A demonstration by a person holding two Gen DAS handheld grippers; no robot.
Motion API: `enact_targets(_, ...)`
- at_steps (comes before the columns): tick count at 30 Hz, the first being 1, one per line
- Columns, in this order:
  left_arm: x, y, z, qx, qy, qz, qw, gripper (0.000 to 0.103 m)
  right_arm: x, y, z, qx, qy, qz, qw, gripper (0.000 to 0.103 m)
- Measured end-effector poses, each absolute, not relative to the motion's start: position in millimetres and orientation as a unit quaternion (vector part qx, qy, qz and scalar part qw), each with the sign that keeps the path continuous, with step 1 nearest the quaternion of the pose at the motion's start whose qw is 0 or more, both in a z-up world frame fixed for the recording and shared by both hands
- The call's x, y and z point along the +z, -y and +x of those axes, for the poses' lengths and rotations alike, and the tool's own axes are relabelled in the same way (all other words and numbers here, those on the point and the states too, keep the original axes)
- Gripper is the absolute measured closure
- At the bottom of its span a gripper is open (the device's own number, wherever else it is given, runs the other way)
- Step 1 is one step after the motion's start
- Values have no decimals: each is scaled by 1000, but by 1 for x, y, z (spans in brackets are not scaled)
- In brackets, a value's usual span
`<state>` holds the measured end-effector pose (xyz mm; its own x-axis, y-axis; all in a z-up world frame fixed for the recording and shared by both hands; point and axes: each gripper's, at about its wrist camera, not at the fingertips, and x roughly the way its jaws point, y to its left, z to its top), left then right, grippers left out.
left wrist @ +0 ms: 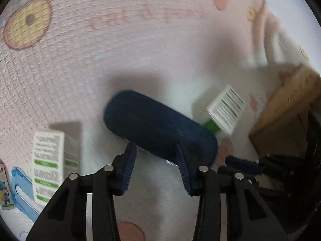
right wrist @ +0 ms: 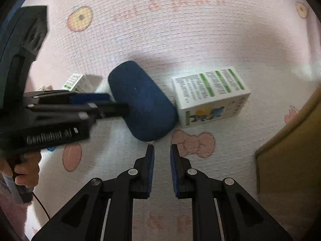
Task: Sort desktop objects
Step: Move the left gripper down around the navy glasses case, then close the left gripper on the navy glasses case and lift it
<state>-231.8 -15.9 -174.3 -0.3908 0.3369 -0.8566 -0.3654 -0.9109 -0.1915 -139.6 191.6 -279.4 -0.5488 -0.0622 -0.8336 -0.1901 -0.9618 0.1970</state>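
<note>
- My left tongs (left wrist: pixel 154 148) stand wide open astride the near end of the dark blue glasses case (left wrist: pixel 156 126), one finger on each long side; I cannot see the pads pressing yet, and the case lies flat on the pink mat (right wrist: pixel 180 40)
- My right tongs (right wrist: pixel 162 146) are all but closed with nothing in them, hovering just short of the case, which is at 12 o'clock from their tips
- In the left view the case sits at the centre, running from 10 o'clock to 4 o'clock
- To do this step well, I judge I should sink the fingers further down the sides so the pads meet the widest part of the rounded shell, not its curved top, where they could slip off
- I should square the pads to the long sides and close gently, as the shell looks smooth
- I should lift straight up, since a box (right wrist: pixel 210 96) at 3 o'clock of the case lies just beside it
- The cardboard box (right wrist: pixel 291 150) at 4 o'clock looks the likely place for it, though I cannot be sure
- Count: one glasses case
- Two white-and-green boxes for certain, the other one small (right wrist: pixel 77 83) at 9 o'clock; a sliver of a possible third (left wrist: pixel 4 184) shows at 8 o'clock in the left view
- One cardboard box, two tongs
</note>
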Motion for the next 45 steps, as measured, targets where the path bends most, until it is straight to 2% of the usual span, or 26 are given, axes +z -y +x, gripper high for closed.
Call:
enact_targets(2, -174, 27, -247, 833, 13, -517, 197, 39, -281, -195, -143, 867, -148, -475, 34, 90)
enact_targets(4, -174, 36, -260, 836, 26, -516, 185, 37, -284, -202, -146, 860, -165, -481, 32, 87)
enact_targets(7, -181, 43, -281, 837, 49, -520, 165, 37, -281, -209, -145, 861, -188, -472, 25, 64)
enact_targets(8, -183, 48, -286, 838, 62, -517, 164, 37, -280, -209, -144, 863, -189, -468, 24, 51)
enact_targets(9, -182, 51, -288, 844, 68, -507, 159, 37, -279, -210, -143, 866, -188, -462, 22, 47)
enact_targets(18, -181, 22, -282, 848, 26, -497, 185, 37, -294, -201, -154, 871, -173, -460, -3, 46)
enact_targets(32, -191, 16, -205, 817, 55, -530, 222, 37, -283, -208, -121, 875, -170, -452, 18, 49)
enact_targets(39, -188, 35, -151, 796, 119, -555, 213, 37, -262, -190, -106, 884, -125, -449, 10, 49)
enact_targets(45, -183, 21, -106, 807, 57, -565, 165, 37, -259, -179, -80, 876, -135, -462, -30, 49)
